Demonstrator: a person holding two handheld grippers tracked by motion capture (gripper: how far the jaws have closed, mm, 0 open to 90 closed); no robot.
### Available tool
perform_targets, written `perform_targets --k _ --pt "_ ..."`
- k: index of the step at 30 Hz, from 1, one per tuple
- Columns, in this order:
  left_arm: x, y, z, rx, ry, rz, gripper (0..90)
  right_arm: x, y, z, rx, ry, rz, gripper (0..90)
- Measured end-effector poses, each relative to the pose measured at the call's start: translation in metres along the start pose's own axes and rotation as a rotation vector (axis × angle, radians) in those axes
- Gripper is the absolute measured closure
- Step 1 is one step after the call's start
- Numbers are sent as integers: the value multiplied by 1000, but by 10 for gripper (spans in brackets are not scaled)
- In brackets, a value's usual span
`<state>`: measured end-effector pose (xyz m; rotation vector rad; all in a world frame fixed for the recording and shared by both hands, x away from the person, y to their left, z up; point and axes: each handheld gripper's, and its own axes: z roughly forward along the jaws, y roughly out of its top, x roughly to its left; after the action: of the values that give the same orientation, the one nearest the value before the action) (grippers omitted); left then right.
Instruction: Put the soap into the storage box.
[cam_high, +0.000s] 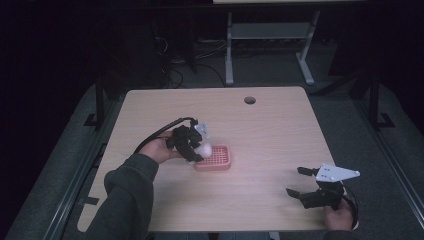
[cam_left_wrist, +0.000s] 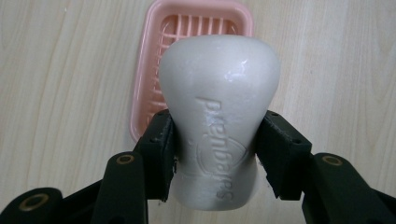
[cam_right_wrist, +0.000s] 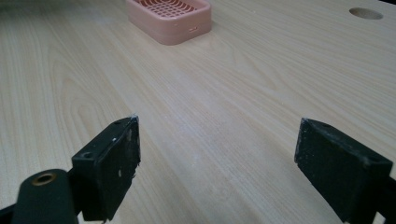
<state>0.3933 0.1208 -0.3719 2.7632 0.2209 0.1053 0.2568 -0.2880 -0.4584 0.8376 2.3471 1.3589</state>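
while the left claw grips a white soap bar above the pink dish, the right claw gapes empty.

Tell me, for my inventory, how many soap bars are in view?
1. The soap bar is clamped in the left gripper, held above the pink soap dish near the table's middle.

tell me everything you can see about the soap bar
The soap is a white, smooth, slightly glossy bar with rounded edges and a waisted middle, and raised lettering pressed into its top face. It is whole and looks dry. The left gripper is shut on it, the black fingers pressing its narrow sides. It is held over the near end of the pink slatted dish; whether it touches the dish cannot be told.
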Motion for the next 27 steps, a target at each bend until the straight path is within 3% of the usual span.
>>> perform_targets --k 23,27 --pt "7 30 13 24 -13 50 498 0 0 -1 -3 -3 -4 135" --pt "9 33 15 19 -21 44 498 0 0 -1 -5 -3 -4 135"
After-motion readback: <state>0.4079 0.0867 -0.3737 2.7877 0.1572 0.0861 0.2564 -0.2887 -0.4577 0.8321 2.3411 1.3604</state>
